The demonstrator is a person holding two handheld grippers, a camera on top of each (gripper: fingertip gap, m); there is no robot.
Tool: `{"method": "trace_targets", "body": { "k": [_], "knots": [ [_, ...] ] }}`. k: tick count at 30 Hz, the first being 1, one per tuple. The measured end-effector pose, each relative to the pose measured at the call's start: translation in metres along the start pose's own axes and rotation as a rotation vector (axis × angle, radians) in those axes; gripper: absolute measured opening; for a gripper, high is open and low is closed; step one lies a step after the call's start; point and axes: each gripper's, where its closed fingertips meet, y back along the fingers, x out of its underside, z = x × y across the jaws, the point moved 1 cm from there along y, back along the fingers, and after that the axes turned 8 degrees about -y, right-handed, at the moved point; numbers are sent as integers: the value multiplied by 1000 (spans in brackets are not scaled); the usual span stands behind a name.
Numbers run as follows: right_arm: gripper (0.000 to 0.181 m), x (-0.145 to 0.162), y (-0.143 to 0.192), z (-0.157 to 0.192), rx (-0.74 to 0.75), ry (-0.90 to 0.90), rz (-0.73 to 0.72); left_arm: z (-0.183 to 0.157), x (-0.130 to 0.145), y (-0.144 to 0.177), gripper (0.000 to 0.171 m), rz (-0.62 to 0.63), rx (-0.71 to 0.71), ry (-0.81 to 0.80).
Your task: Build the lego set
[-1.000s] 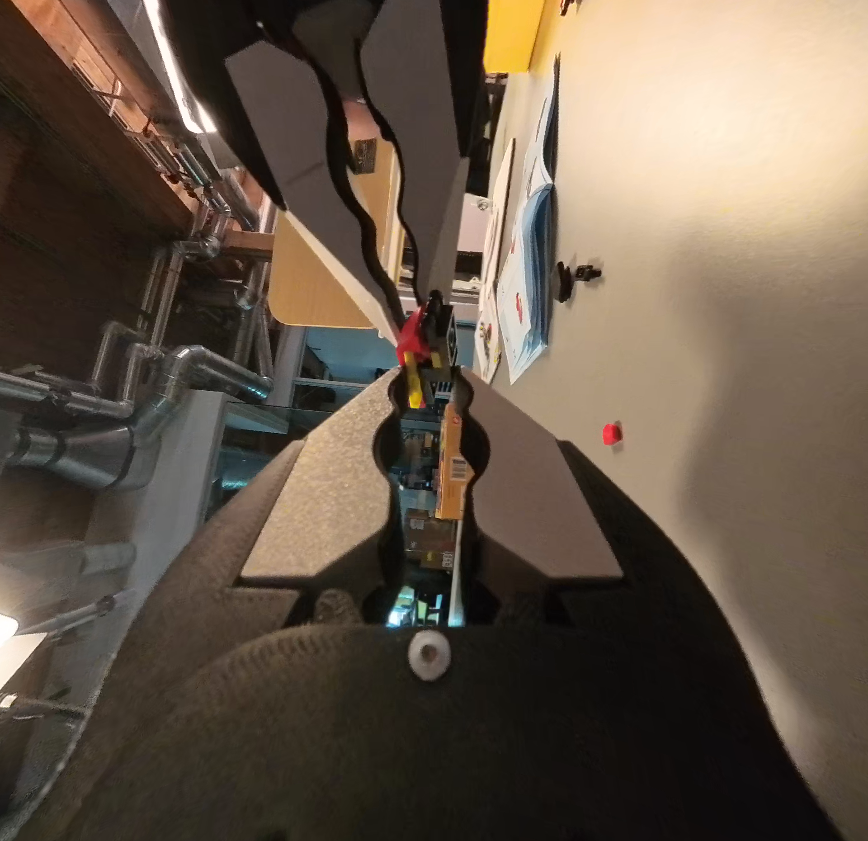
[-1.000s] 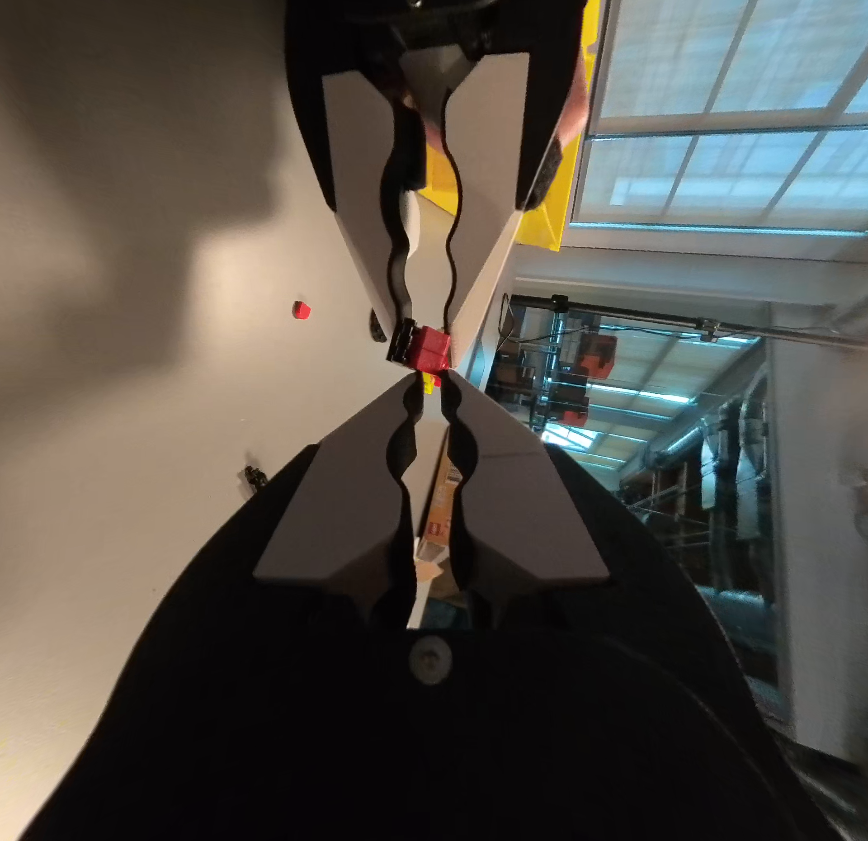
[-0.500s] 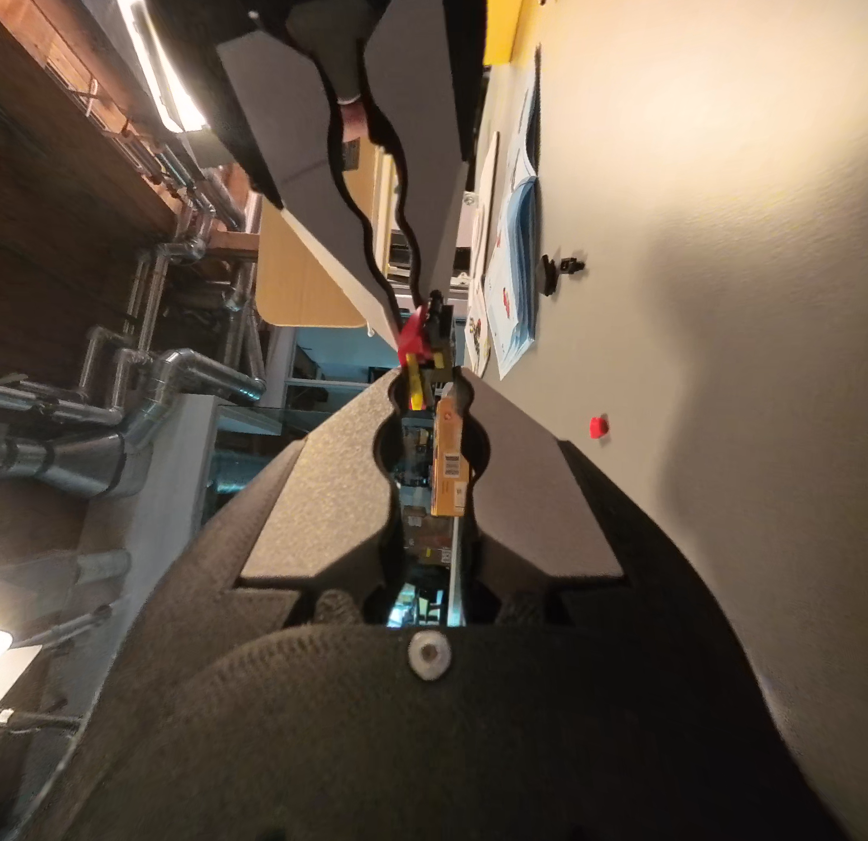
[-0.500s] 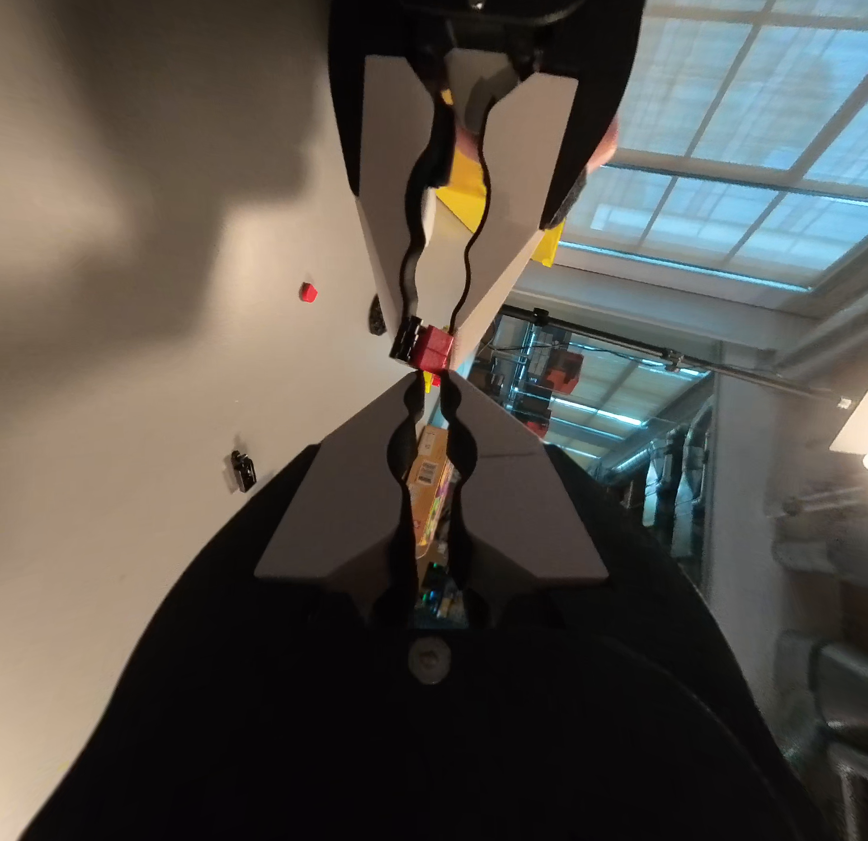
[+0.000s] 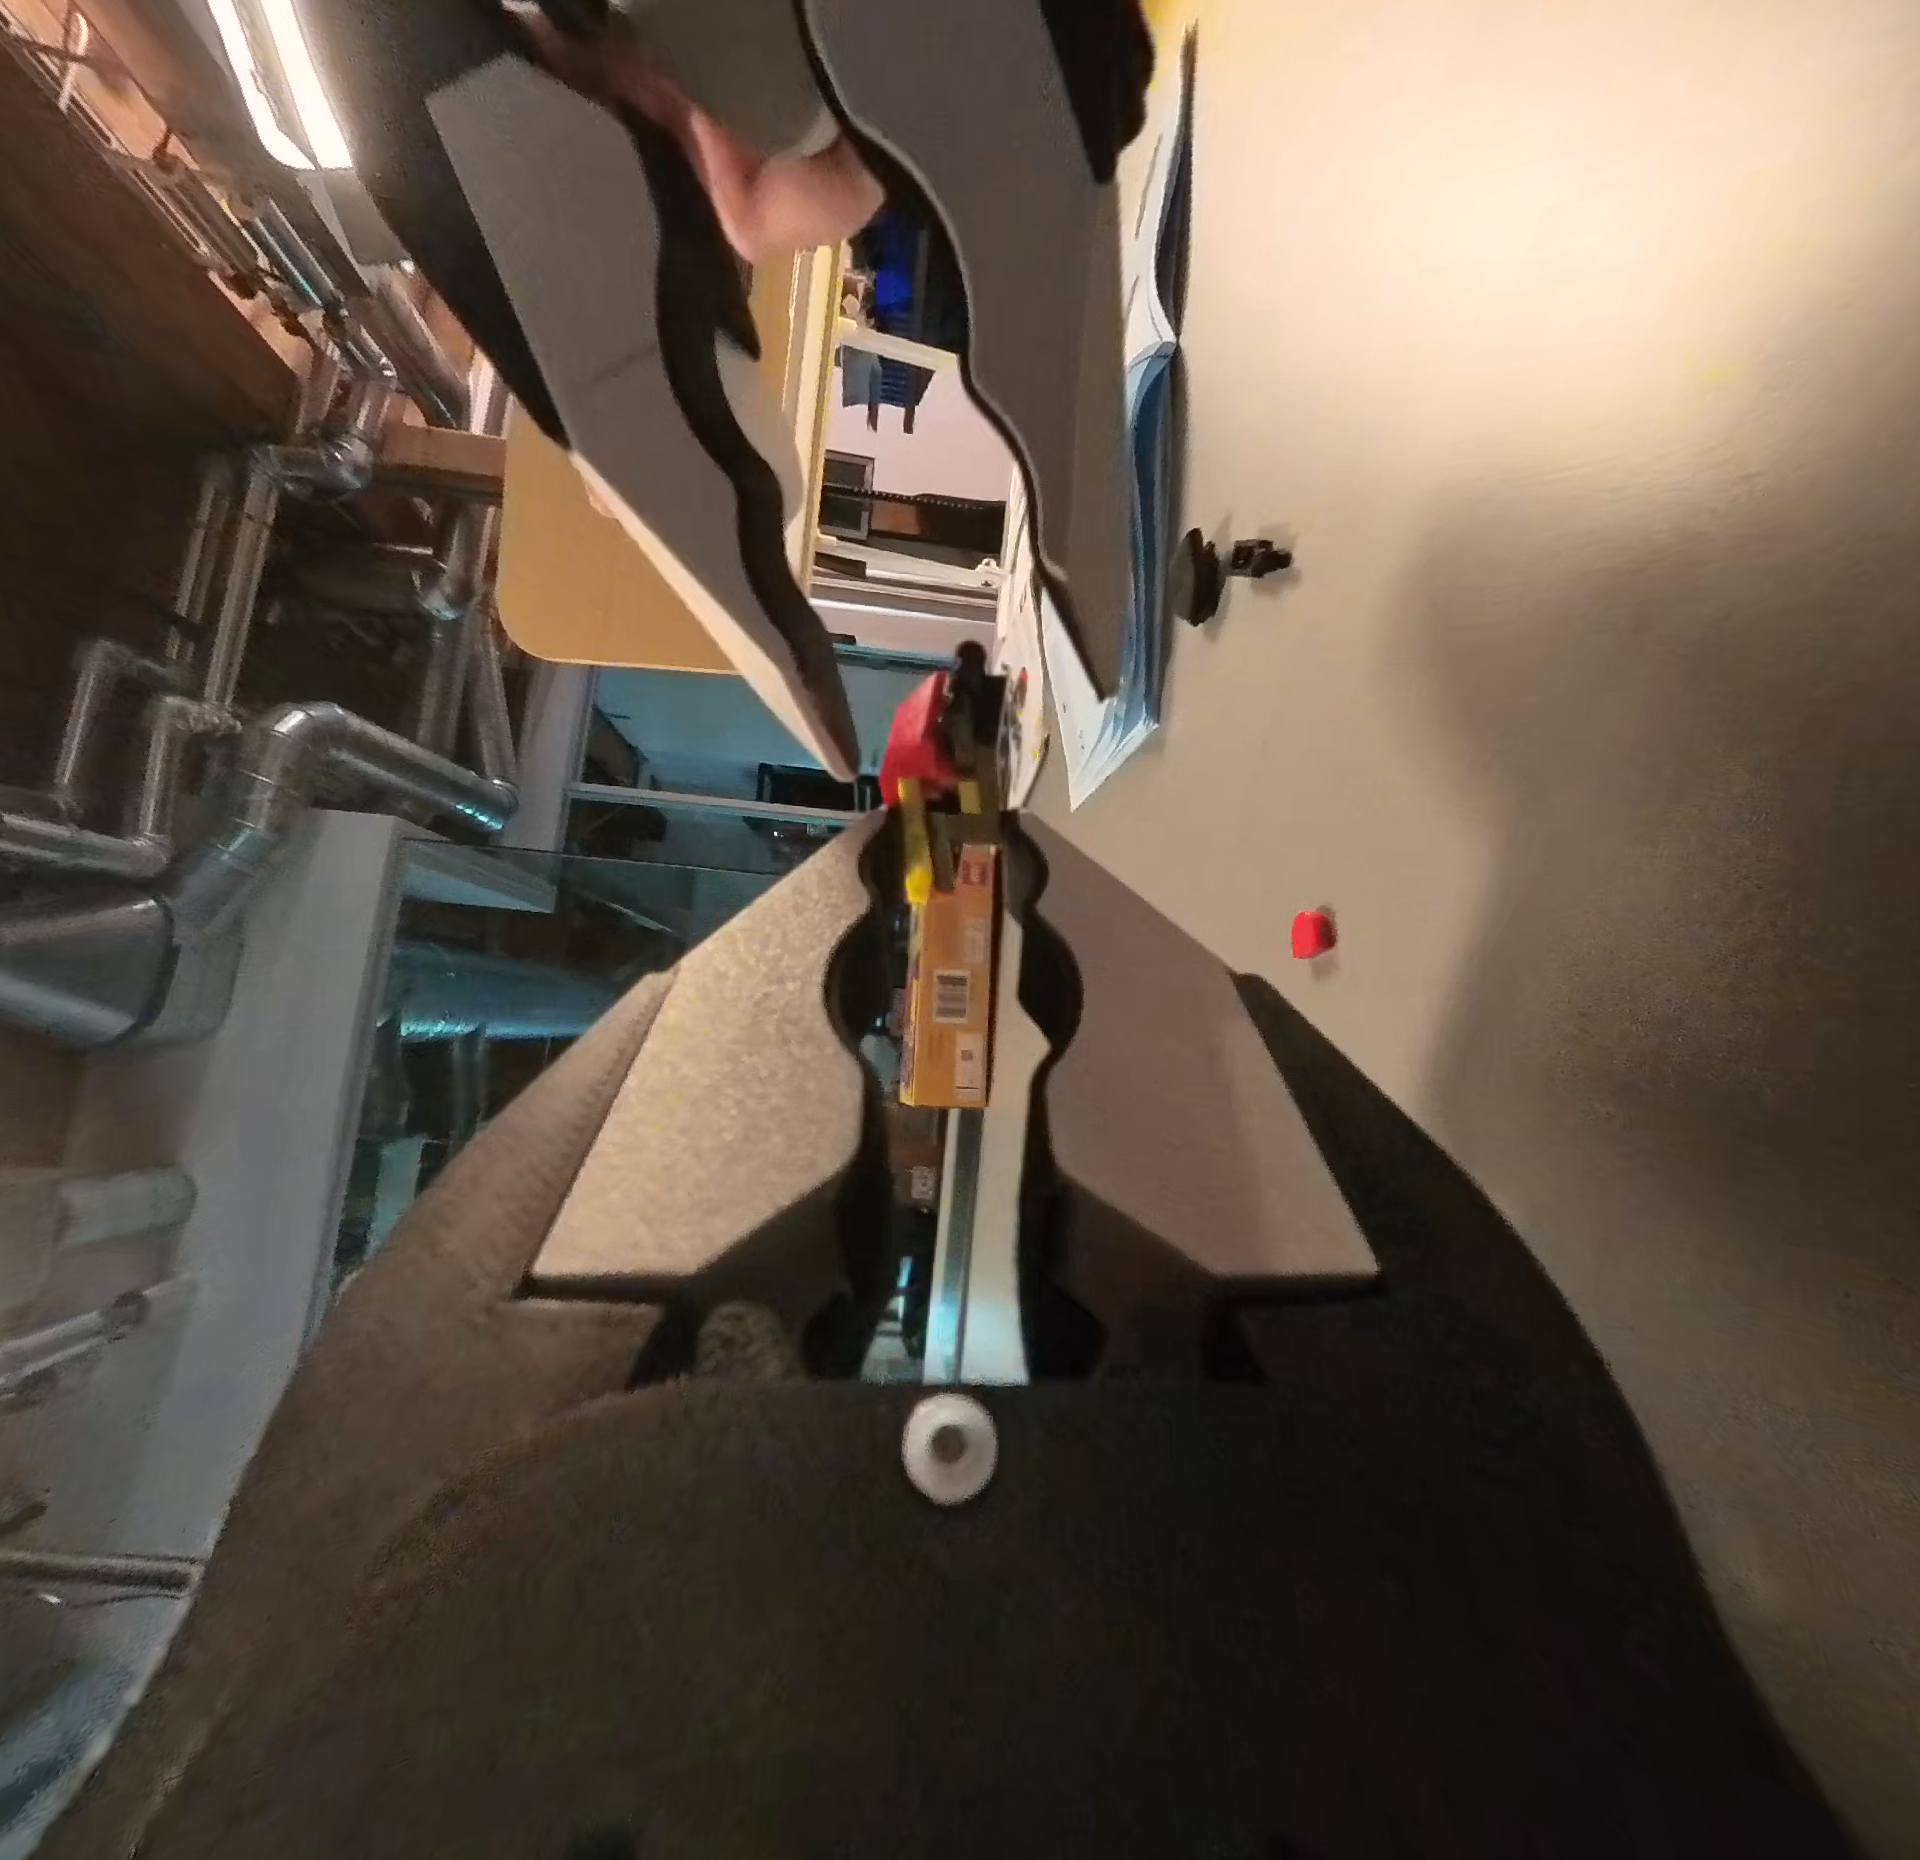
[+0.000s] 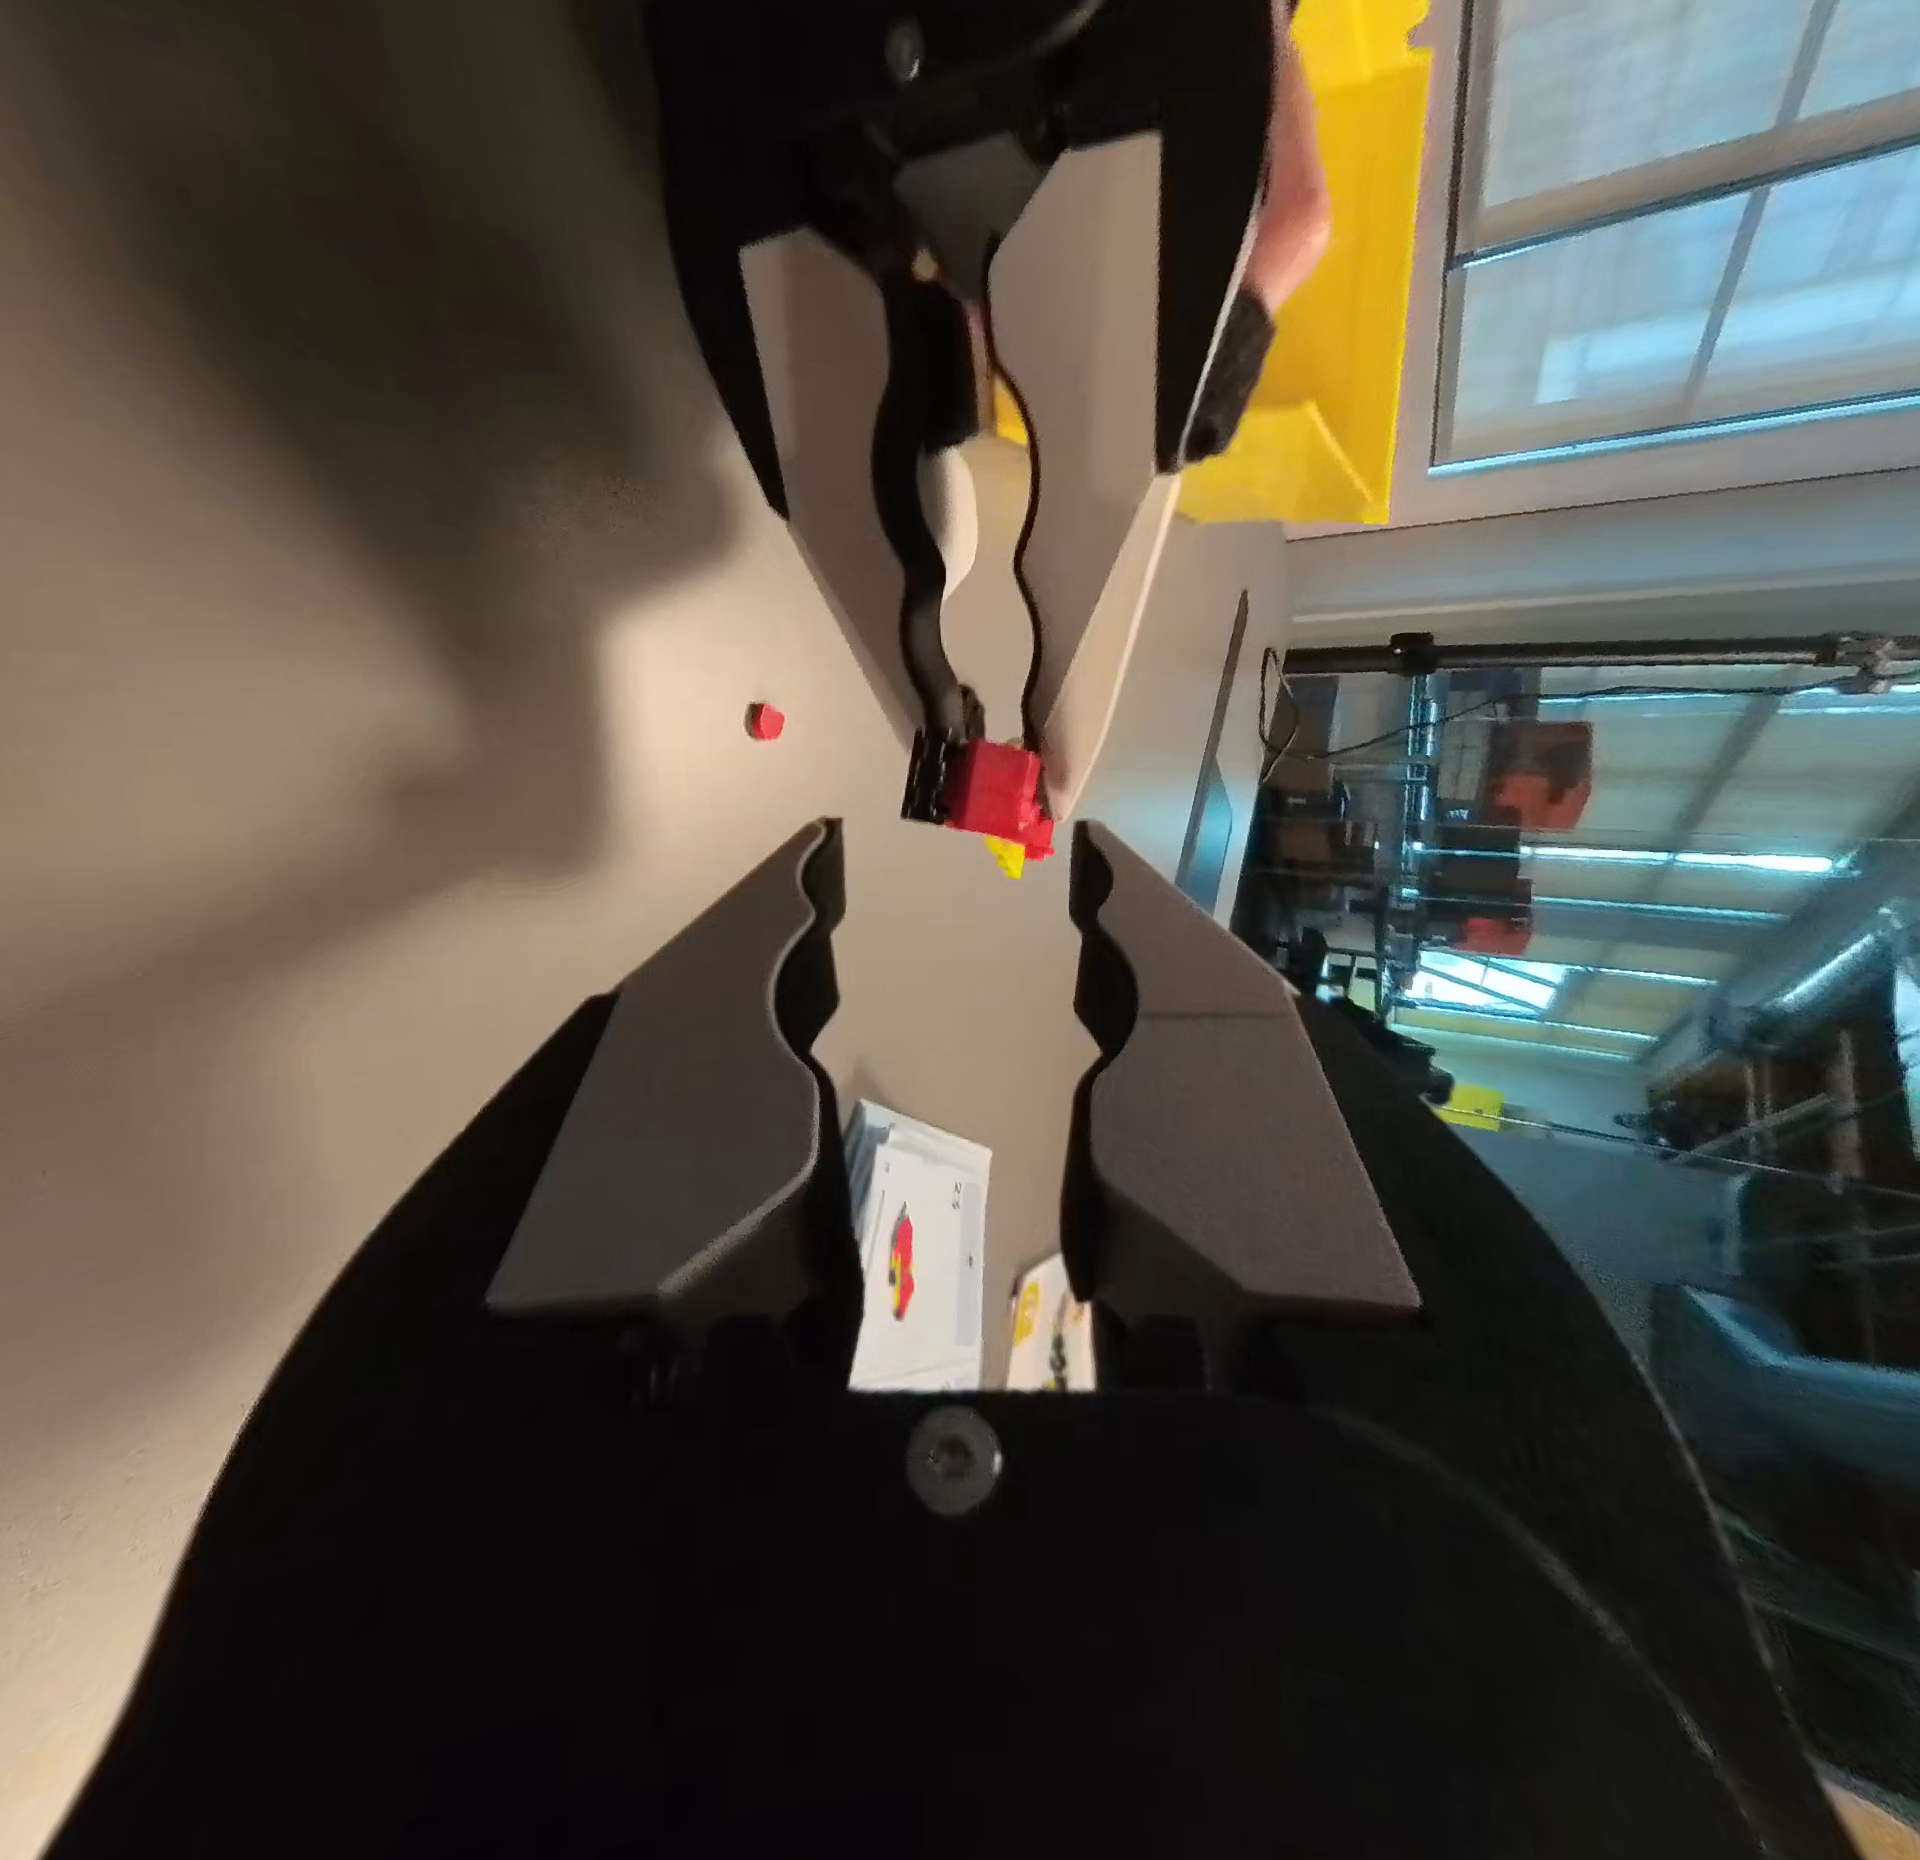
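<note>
Just released by the right gripper: jaws spread wide to either side of the red, black and yellow lego assembly, touching it nowhere (half a second before, pinched at its near end). Stayed clamped by its far end in the left gripper, lifted clear of the table. Lay loose beyond the assembly: a small red piece and black parts near the instruction booklet. Probably meant one join done, with the right gripper freed to fetch another piece.
</note>
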Motion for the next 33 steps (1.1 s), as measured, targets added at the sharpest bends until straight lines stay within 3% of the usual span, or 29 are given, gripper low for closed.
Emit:
{"method": "trace_targets", "body": {
  "k": [9,13,17,24,28,33],
  "knots": [
    [22,1,-9,-2,60,-46,37,-3,2,-2,18,16,28,18],
    [20,-1,-3,-1,92,-93,-60,-2,-2,1,18,-25,34,61],
    [18,0,10,4,95,-175,-150,-4,-14,7,18,-144,71,147],
    [18,-22,33,6,84,-264,-343,0,-37,21,50,-393,244,523],
    [18,-32,41,7,21,-373,-463,11,-45,33,30,-536,281,688],
    [18,-36,42,13,-40,-402,-512,14,-46,37,11,-584,304,757]
  ]
}}
